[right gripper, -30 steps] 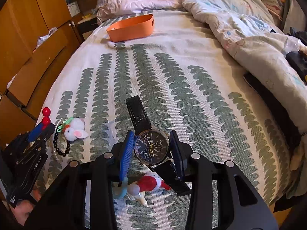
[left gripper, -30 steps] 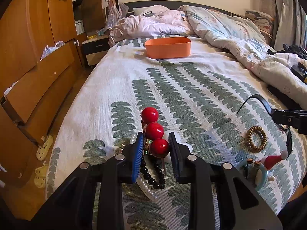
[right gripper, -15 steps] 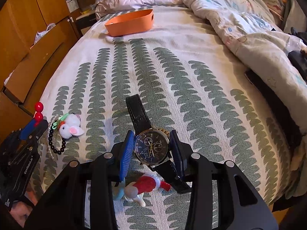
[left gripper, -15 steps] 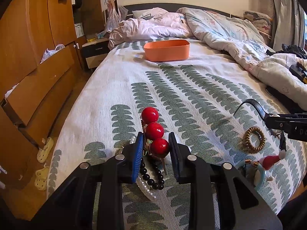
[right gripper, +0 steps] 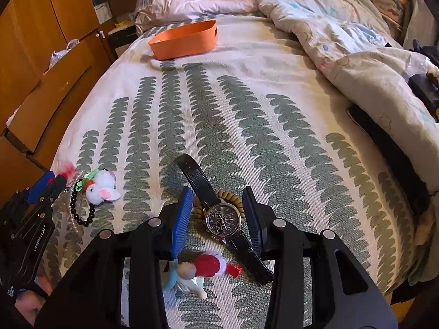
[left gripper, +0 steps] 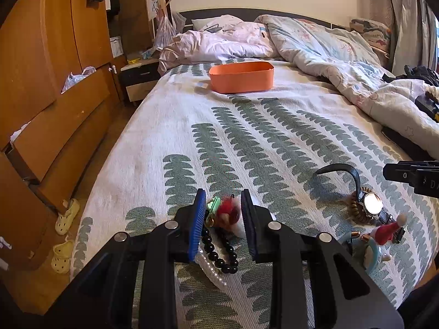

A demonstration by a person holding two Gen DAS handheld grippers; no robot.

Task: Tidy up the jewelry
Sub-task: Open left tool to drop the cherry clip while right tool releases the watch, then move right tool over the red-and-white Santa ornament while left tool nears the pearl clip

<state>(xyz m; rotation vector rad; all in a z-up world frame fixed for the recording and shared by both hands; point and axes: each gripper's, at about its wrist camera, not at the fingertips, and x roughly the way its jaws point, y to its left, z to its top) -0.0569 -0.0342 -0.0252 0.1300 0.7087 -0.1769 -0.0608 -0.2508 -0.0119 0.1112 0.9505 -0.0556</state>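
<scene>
Both hand-held grippers have let go: the right hand-held gripper [right gripper: 216, 213] stands open around the watch [right gripper: 223, 219], now flat on the bed [right gripper: 247, 104] near its foot; the left hand-held gripper [left gripper: 223, 216], open, has dropped its red beads [left gripper: 227, 211]. Nothing appears to have reached the orange tray [left gripper: 241, 76].

A home bedroom: rumpled duvet [left gripper: 323, 54] on a bed [left gripper: 175, 126], wooden wardrobe [left gripper: 52, 54] alongside.

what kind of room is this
Almost certainly a lived-in bedroom. The jewelry lies on a made bed with a leaf-patterned cover, a rumpled duvet and pillow sit at the headboard, and a wooden wardrobe and small nightstand stand beside it.
</scene>
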